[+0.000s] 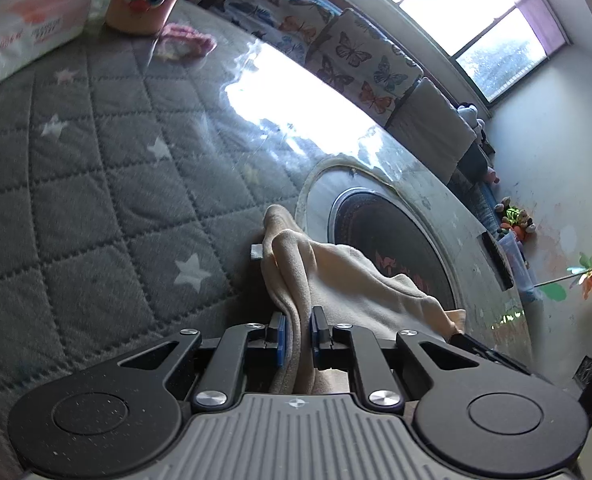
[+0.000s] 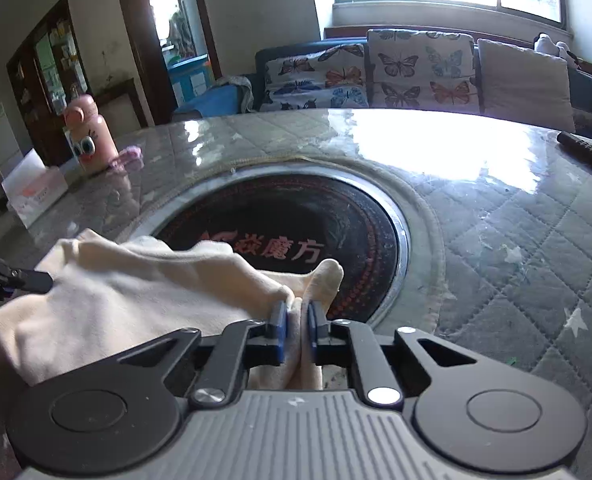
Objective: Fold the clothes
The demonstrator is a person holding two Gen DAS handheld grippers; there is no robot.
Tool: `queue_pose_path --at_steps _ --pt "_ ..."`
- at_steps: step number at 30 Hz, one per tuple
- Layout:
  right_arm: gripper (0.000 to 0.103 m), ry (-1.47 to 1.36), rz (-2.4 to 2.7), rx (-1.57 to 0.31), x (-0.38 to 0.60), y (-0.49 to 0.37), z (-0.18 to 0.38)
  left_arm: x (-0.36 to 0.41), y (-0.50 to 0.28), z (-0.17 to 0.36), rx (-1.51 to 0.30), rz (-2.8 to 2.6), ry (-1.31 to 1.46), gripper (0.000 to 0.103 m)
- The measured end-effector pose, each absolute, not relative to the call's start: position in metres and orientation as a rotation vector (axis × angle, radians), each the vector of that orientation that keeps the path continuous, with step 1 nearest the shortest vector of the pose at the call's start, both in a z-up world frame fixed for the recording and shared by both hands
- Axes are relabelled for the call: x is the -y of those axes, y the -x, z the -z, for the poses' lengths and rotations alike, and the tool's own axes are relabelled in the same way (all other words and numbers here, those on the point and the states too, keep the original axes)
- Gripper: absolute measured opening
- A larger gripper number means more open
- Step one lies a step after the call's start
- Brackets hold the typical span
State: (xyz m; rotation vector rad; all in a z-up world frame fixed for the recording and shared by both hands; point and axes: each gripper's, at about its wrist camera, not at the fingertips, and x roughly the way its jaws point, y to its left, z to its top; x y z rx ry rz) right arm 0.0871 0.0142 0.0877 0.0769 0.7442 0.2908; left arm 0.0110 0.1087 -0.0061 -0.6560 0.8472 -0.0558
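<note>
A: Garment (image 2: 136, 292): cream, soft knit, bunched and creased, no print visible. It hangs stretched between the two grippers above the near edge of the table (image 2: 516, 216), partly over the dark round hob (image 2: 296, 240) set in the table's middle.

B: Left gripper (image 1: 296, 334)?

A: Closed on the garment. In the left wrist view a thick fold runs up between the blue pads (image 1: 281, 336) and stands past them in a rounded peak. From the right wrist view its black tip shows at the far left edge of the fabric.

B: Right gripper (image 2: 296, 330)?

A: Also clamped on the garment. A narrow bunched strip sits between its pads, and a small rounded end pokes out just beyond them, over the hob rim.

B: Table surface?

A: Grey quilted cover with white stars under a glossy clear sheet, strong window glare on it. The hob carries red characters.

B: Containers?

A: Pink bottle (image 2: 92, 136) with cartoon eyes, upright at the far left side, lid on, contents not visible. Just beside it a white tissue pack (image 1: 32, 24). A small pink cloth (image 1: 188, 40) lies near the bottle's base. A dark remote (image 2: 588, 152) lies at the far right edge.

B: Background?

A: Butterfly cushions (image 2: 420, 68) on a sofa under the window.
</note>
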Motion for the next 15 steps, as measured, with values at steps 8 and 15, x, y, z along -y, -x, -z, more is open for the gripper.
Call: queue_pose_path --at_steps 8,15 --pt "0.007 -0.077 -0.327 -0.674 -0.021 -0.078 -0.119 -0.103 -0.007 -0.020 -0.780 0.063 0.582 0.012" --pt "0.007 -0.037 -0.403 -0.620 -0.051 -0.091 -0.147 -0.127 0.009 -0.045 -0.701 0.012 0.569 0.012"
